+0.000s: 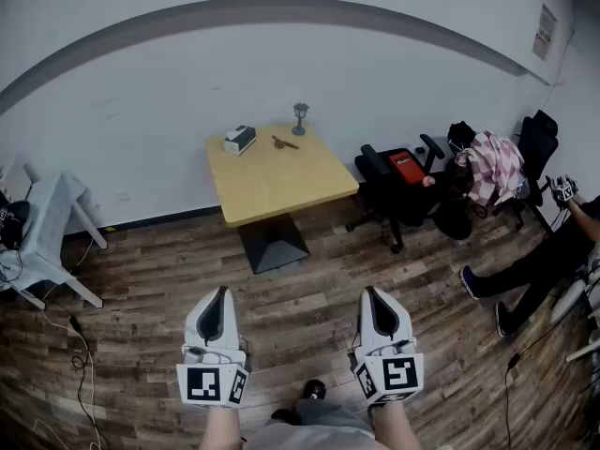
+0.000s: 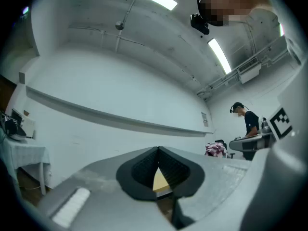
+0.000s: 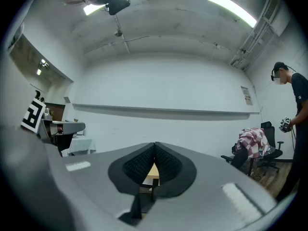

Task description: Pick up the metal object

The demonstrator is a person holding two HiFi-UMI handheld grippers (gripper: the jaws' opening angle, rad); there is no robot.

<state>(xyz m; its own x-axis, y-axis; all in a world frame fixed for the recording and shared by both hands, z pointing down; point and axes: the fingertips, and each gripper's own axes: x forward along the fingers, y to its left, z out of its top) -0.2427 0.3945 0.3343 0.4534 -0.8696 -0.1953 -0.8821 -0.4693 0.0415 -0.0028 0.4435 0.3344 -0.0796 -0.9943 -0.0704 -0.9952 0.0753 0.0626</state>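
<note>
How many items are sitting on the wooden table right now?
3: a box near the far left corner, a small metal goblet at the far edge, and a brown stick-like piece just in front of it.

Left tool [image 1: 222, 292], right tool [image 1: 368, 292]: jaws together, empty.

Matt wooden table [image 1: 281, 181]; grainy plank floor [image 1: 141, 279]; dull metal object [image 1: 300, 116].

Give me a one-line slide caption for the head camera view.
Left gripper and right gripper, both shut and empty, face a wooden table holding the metal object and a tissue box.
</note>
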